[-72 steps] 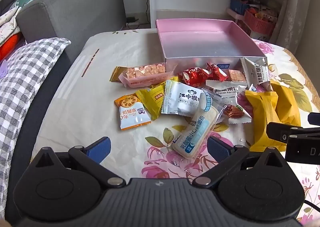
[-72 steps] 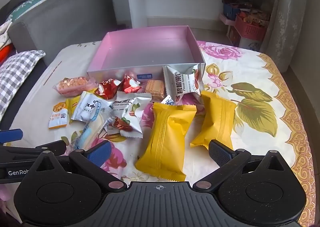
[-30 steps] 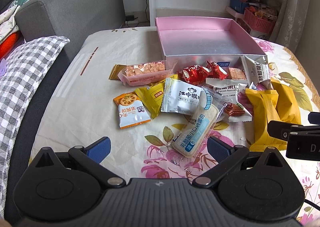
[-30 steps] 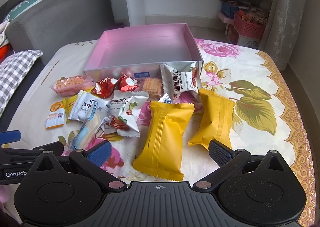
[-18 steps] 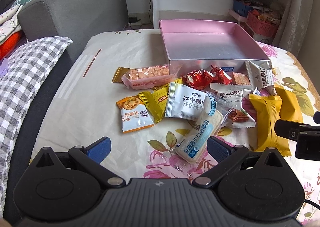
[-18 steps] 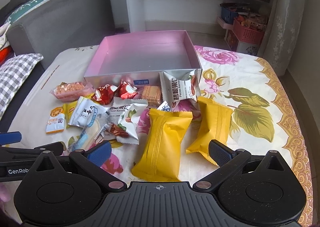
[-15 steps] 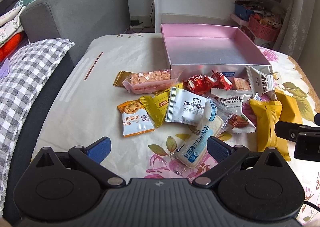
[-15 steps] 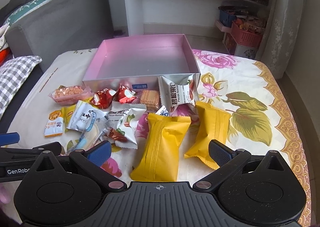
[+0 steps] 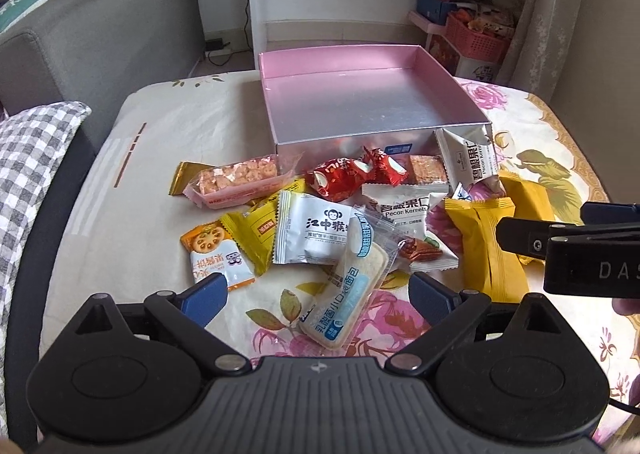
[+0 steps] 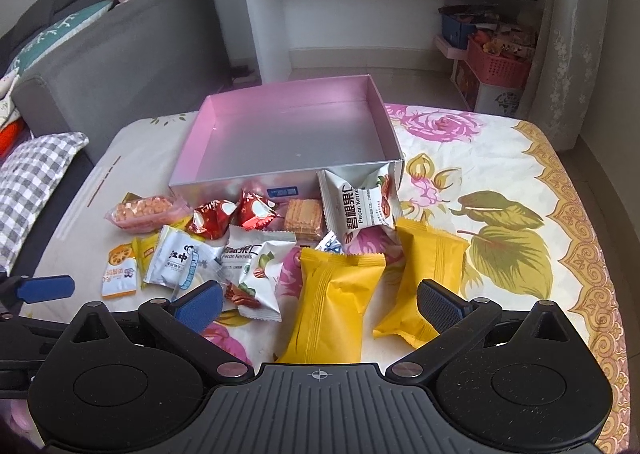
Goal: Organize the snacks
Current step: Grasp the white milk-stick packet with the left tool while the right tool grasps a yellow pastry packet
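Note:
An empty pink box (image 9: 340, 142) (image 10: 248, 186) stands at the back of the floral table. Loose snacks lie in front of it: a cracker tray (image 9: 236, 178), red sweets (image 9: 340, 178), pecan packets (image 9: 404, 210), a white monkey packet (image 9: 312, 234) and two yellow packets (image 10: 332, 306) (image 10: 424, 274). My left gripper (image 9: 318, 294) is closing, with a long cream bun packet (image 9: 344, 294) between its fingers; the pads do not touch it. My right gripper (image 10: 320, 304) is open above the near ends of the yellow packets and holds nothing.
A grey sofa (image 9: 100, 38) and a checked cushion (image 9: 28, 158) lie to the left. Behind the table stands a white shelf (image 10: 360, 14), with a red basket (image 10: 496, 66) on the floor at its right. The floral cloth (image 10: 500, 238) on the right bears no snacks.
Both views have tilted up a little and show more of the shelf. The left fingers have come slightly inward. No snack has moved.

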`<state>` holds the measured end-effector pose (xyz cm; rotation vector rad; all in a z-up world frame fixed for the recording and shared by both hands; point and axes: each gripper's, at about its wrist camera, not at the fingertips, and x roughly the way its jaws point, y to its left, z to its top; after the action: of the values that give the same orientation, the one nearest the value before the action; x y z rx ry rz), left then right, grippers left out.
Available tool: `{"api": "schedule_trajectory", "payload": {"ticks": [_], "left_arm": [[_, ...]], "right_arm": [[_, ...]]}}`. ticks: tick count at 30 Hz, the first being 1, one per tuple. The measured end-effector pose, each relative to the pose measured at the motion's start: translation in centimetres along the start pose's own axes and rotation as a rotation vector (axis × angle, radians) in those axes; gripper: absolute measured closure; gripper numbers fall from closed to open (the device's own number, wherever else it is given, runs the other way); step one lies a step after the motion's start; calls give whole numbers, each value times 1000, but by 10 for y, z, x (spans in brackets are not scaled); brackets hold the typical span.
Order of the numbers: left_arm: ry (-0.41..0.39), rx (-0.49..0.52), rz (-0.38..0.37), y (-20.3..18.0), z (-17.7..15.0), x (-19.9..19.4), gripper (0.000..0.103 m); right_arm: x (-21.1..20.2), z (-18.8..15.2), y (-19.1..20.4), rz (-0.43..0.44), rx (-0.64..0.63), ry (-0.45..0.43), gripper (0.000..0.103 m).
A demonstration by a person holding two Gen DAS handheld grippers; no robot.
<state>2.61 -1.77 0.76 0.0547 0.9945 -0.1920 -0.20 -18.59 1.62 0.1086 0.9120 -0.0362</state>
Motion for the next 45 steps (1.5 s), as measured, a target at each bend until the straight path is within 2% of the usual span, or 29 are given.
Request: {"api": "schedule_trajectory", "payload": {"ticks": [2, 4, 6, 9, 13, 17, 20, 28, 36, 45], "left_arm": [[-17, -9, -30, 4, 0, 4, 7], [-33, -9, -56, 8, -1, 11, 12], [-11, -2, -102, 11, -1, 18, 25], [-13, 36, -155, 13, -1, 25, 32], [9, 113, -255, 12, -1, 34, 42], [59, 117, -306, 16, -2, 48, 54], [92, 105, -329, 19, -2, 56, 64], [102, 179, -323, 13, -3, 62, 65], [109, 247, -248, 5, -9, 68, 74], [74, 264, -201, -1, -13, 61, 83]], "right_arm": [[6, -3, -7, 35, 34, 0, 1], [15, -6, -14, 66, 72, 26, 2], [24, -7, -19, 85, 95, 57, 5], [34, -6, -29, 112, 142, 82, 8], [49, -6, -41, 148, 199, 135, 21], [63, -7, -47, 156, 231, 184, 37], [69, -7, -48, 145, 237, 201, 41], [83, -9, -45, 129, 228, 244, 42], [82, -11, -32, 84, 152, 227, 41], [77, -17, -27, 61, 104, 206, 59]]}}
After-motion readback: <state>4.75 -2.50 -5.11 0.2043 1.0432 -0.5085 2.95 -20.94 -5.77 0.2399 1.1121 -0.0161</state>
